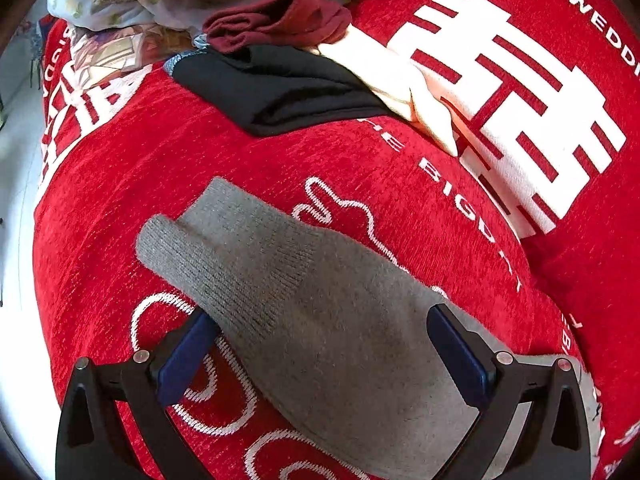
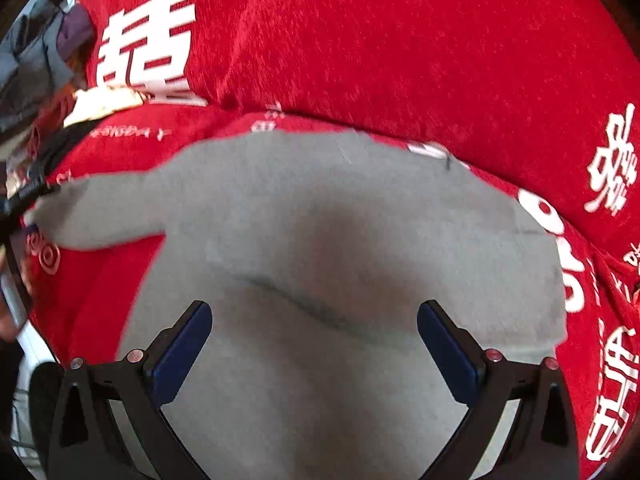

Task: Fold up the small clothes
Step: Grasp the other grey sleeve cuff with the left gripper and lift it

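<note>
Grey sweater: spread flat on the red cover, body wide open, no fold in the body that I can see; the landmark for everything below
Sleeve: reaches out from the sweater's body toward the pile; it looks doubled at the cuff, though I cannot tell whether that is a fold
Left claw: jaws wide apart, straddling the sleeve where it meets the sweater's body; gripping nothing
Right claw: jaws wide apart over the middle of the sweater's body; gripping nothing; the view is blurred
Pile: maroon, black, cream and other clothes heaped well beyond the sleeve's cuff, unfolded
Progress: early, by my reading; the sweater is laid out, its folds remain, and the pile waits
</note>
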{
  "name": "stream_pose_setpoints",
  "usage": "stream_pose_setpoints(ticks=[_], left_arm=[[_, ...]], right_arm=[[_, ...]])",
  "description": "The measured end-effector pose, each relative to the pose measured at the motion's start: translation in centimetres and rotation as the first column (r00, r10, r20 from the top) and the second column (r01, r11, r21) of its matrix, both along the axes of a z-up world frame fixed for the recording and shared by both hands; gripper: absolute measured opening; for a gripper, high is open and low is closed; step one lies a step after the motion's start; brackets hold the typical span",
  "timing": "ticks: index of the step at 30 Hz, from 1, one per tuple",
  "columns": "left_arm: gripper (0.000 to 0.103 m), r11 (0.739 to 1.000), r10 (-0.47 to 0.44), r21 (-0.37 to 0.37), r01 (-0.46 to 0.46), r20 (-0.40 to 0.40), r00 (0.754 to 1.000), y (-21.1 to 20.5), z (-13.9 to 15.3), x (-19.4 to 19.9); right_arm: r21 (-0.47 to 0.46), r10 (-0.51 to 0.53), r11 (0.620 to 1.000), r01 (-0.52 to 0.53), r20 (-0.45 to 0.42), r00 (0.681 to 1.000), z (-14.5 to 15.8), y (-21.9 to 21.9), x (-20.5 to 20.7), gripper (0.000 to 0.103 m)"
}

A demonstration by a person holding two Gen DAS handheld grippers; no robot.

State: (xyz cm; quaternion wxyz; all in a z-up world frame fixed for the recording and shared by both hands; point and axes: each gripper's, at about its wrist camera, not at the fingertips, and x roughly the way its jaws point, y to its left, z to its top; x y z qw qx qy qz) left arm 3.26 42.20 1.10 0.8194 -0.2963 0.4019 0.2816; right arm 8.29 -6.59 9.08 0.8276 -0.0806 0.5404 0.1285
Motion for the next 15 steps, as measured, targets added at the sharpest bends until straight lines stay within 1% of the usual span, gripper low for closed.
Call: stream_pose_setpoints(ticks=[2,4,6,8,9,10,12,13,15], left_arm=[[0.1,1.0,0.013,0.014,-0.013,-0.016,1.0,-0.3,0.1,0.0],[0.076,0.999,0.032,0.04,-0.032,-0.012,0.999,-0.7,0.3,-0.1],[0.065,0.998,0.035,0.045,-0.035,-0.007,0.999,-0.6,0.3,-0.1],[0.047,0.998,0.049,0.048,-0.049,0.007,0.999,-0.2,0.4,-0.6],[0.03,0.998,0.054,0.043,-0.055,0.013,0.998,0.1,0.3,-0.8],[0.023,0.998,0.057,0.021,-0.058,0.029,0.998,0.7,0.2,-1.1],[0.014,0.998,0.058,-0.036,-0.056,0.071,0.996,1.7,0.0,-1.8],[0.013,0.996,0.057,-0.08,-0.049,0.1,0.993,2.4,-0.2,-2.2],[0.012,0.989,0.06,-0.141,-0.04,0.144,0.988,3.2,-0.4,-2.9]], right_arm=[[0.001,0.003,1.0,-0.003,-0.01,1.0,-0.4,0.8,0.5,0.102],[-0.003,0.017,1.0,-0.017,-0.031,0.999,-1.2,1.7,0.9,0.102],[-0.013,0.034,0.999,-0.035,-0.039,0.999,-1.6,2.3,1.2,0.102],[-0.029,0.051,0.998,-0.052,-0.034,0.998,-1.8,3.1,1.7,0.102],[-0.036,0.057,0.998,-0.058,-0.029,0.998,-1.8,3.6,2.1,0.102],[-0.037,0.058,0.998,-0.059,-0.025,0.998,-1.8,3.9,2.5,0.102],[-0.026,0.052,0.998,-0.053,-0.023,0.998,-1.7,4.9,3.7,0.102],[-0.02,0.049,0.999,-0.049,-0.026,0.998,-1.7,5.3,4.2,0.102],[-0.017,0.047,0.999,-0.048,-0.031,0.998,-2.0,6.5,5.3,0.102]])
